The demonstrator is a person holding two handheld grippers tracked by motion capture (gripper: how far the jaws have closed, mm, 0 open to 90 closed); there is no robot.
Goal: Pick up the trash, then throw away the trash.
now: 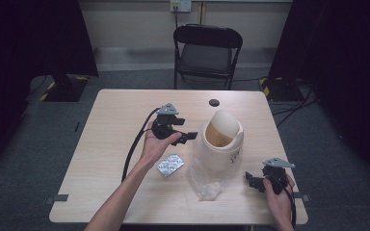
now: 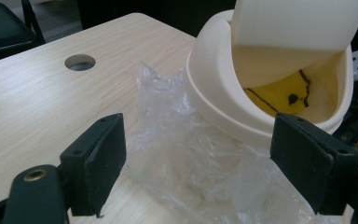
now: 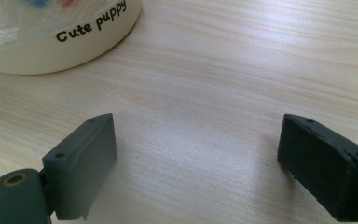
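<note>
Both forearms are bare, with no sleeves in sight. Each hand carries a black two-jaw gripper: the left gripper (image 1: 189, 136) and the right gripper (image 1: 250, 180) each have a grey three-cornered plate on top and a trailing black cable. The jaws are flat black blocks with small screw holes and a brass-coloured rivet at the base.

This looks like a lab or recording studio set up for filming rather than a home. A plain wooden tabletop (image 1: 115, 144) with a cable hole (image 1: 214, 102) stands alone on grey carpet (image 1: 38, 159). Black curtains (image 1: 29, 38) hang on both sides. An empty folding chair (image 1: 207, 53) faces the far edge. Stand bases marked with yellow-black tape (image 1: 65, 86) sit on the floor, cables (image 1: 298, 103) trail beside them, and a wall socket (image 1: 180, 6) is behind.
</note>
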